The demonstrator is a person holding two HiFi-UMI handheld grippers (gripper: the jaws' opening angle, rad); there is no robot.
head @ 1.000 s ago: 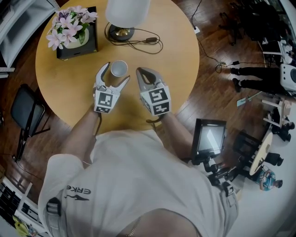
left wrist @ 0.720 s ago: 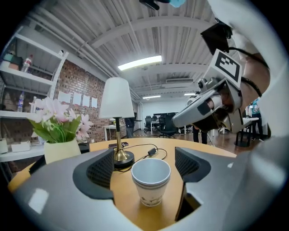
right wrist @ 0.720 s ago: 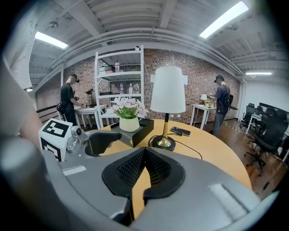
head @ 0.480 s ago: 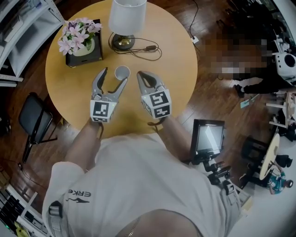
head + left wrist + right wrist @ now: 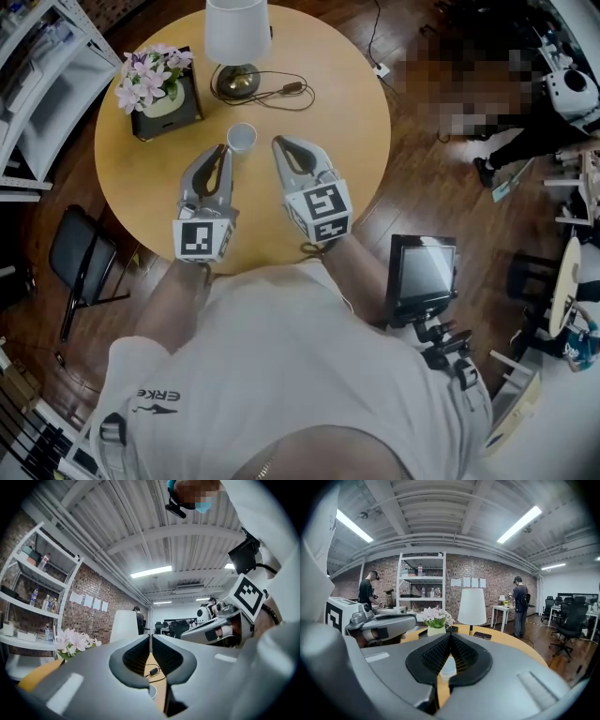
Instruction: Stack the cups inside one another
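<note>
A white cup (image 5: pixel 241 138) stands upright on the round wooden table (image 5: pixel 328 103); I cannot tell whether other cups are nested in it. My left gripper (image 5: pixel 223 150) hangs above the table just short of the cup, its jaws shut with nothing between them after just closing. My right gripper (image 5: pixel 278 143) is beside it to the right, also shut and empty. In the left gripper view the cup's rim (image 5: pixel 153 691) shows below the closed jaws (image 5: pixel 151 637), and the right gripper (image 5: pixel 220 630) is alongside. In the right gripper view the cup (image 5: pixel 447 667) shows through the gap under the closed jaws (image 5: pixel 450 637).
A white lamp (image 5: pixel 234 28) with a brass base and a cable (image 5: pixel 281 89) stands at the table's far side. A box of pink flowers (image 5: pixel 155 80) sits far left. A chair (image 5: pixel 80 258) stands left of the table, a monitor (image 5: pixel 422 272) on the floor right.
The left jaws, wide open around the cup before, have closed. Both grippers have risen and drawn back from the cup, which stays on the table.
</note>
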